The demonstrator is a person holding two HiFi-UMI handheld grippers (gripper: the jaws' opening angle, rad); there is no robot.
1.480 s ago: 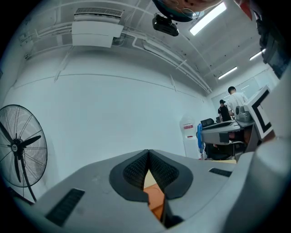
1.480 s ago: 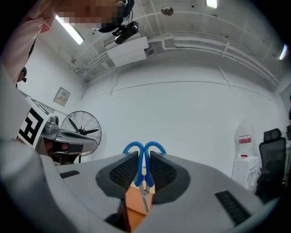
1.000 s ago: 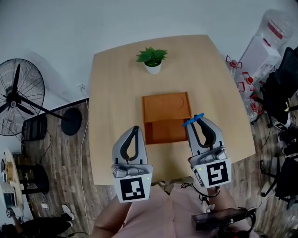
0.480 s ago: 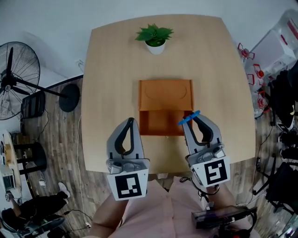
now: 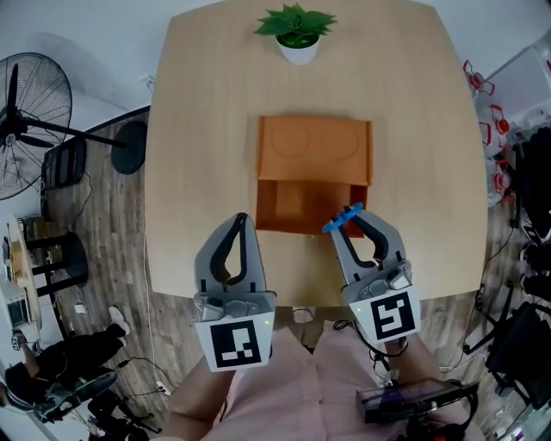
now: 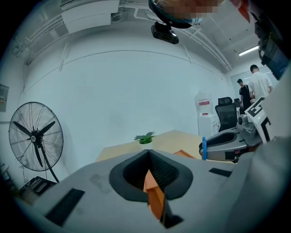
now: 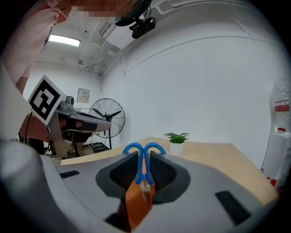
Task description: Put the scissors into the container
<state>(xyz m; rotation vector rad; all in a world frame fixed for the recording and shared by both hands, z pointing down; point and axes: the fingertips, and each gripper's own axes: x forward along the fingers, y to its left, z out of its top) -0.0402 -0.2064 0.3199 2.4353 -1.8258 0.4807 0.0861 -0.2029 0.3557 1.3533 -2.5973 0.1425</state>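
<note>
**Scissors held over the near right corner of the container**

The right gripper [image 5: 353, 215] is closed on the scissors [image 5: 343, 219]. In the right gripper view, the two blue handle loops of the scissors [image 7: 144, 152] stand side by side between the pads of the right gripper [image 7: 144, 157] and come out a little past the jaw tips. The blades are not visible in any view, so I cannot say which way they point. In the head view, the scissors are in the air, above the near right corner of the orange container [image 5: 314, 146], which sits in the middle of the table [image 5: 198, 129]. The near part of the container looks open and empty, and the far part looks like a flat cover.

The left gripper [image 5: 242, 220] is held near the left side of the container's near edge. In its own view, the jaws of the left gripper [image 6: 148, 152] are pressed together with nothing between them.

The scissors are probably light and stiff. The plastic handles look smooth, so they may slide or turn in the pads if the grip is weak. The two halves can also swing open around the pivot. Holding both handles pressed together, as here, seems a good place, because it keeps the blades closed. Lowering them over the open part before the release should stop them from falling on the rim.

A small plant [image 5: 297, 26] stands at the far edge of the table.
</note>
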